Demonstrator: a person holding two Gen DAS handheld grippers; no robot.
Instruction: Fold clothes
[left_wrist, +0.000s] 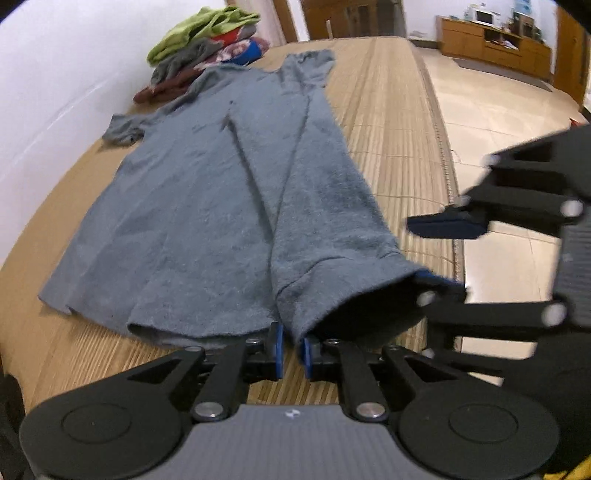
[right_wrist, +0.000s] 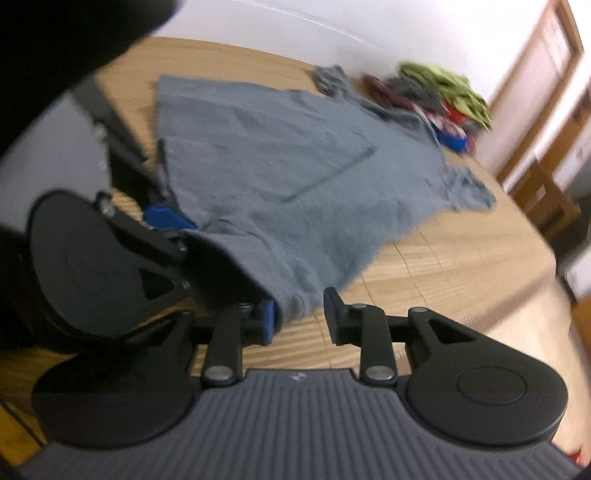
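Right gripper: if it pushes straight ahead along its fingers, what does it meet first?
The right gripper would meet the lifted hem of the grey-blue T-shirt first; cloth already lies against its left finger. Beyond that is the bamboo mat. Depth is unclear in the blur.

Under everything, a big mat (left_wrist: 388, 110) made of thin wooden strips, pale yellow-brown. On one side, a plain white wall (left_wrist: 55, 74). Past the mat's far edge, a shiny floor (left_wrist: 498, 122) of light tiles. Far back, a long, low wooden cabinet (left_wrist: 495, 44) with a white microwave (left_wrist: 485, 16) and small blurry things on top. Beside the wall, a brown wooden door frame (right_wrist: 535, 74). Near it, some low wooden furniture (right_wrist: 546, 199), too blurry to tell what.
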